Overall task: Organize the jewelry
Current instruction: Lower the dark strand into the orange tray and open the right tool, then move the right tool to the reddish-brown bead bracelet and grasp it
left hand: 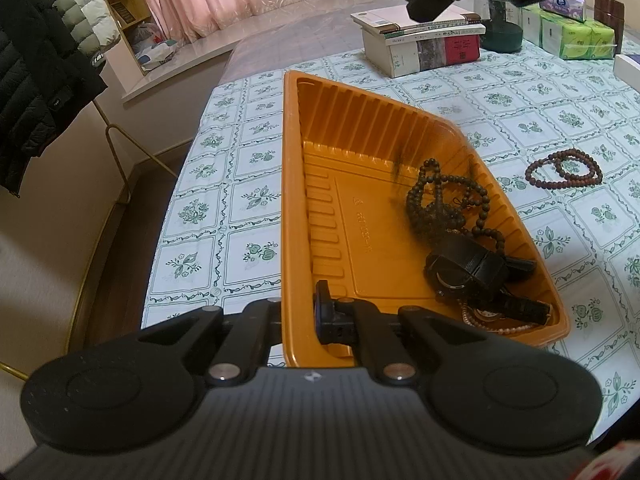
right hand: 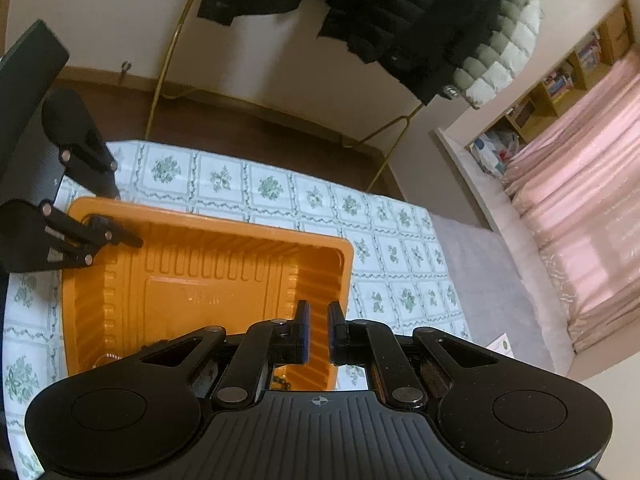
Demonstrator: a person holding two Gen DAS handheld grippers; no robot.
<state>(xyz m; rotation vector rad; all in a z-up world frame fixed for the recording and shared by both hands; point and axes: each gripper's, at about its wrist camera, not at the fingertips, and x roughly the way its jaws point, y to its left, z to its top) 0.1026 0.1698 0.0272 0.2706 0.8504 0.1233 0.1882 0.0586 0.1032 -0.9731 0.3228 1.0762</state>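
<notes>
Closest to the left wrist camera, the left gripper is seen clamped on the near corner of the orange tray. One black finger is inside the tray wall and the other is outside it, so the rim is pinched between them.

Inside the tray, at the end near that gripper, a pile of jewelry is kept. A dark bead necklace is heaped toward the middle of the tray. A black watch is laid just in front of the beads, closer to the gripper. A pink bead bracelet is tucked against the tray's near wall, touching the watch straps. The other end of the tray holds nothing that can be seen.

Outside the tray, on the green flowered tablecloth, a reddish-brown bead string is left lying, well apart from the tray's right wall.

Beyond the tray's far end, a stack of books is set on the cloth.

The right gripper is held above the tray, over its right end in the right wrist view. Its jaws are parted a little, and nothing is held between them. Blue pads are seen on the inner faces of the fingers.
</notes>
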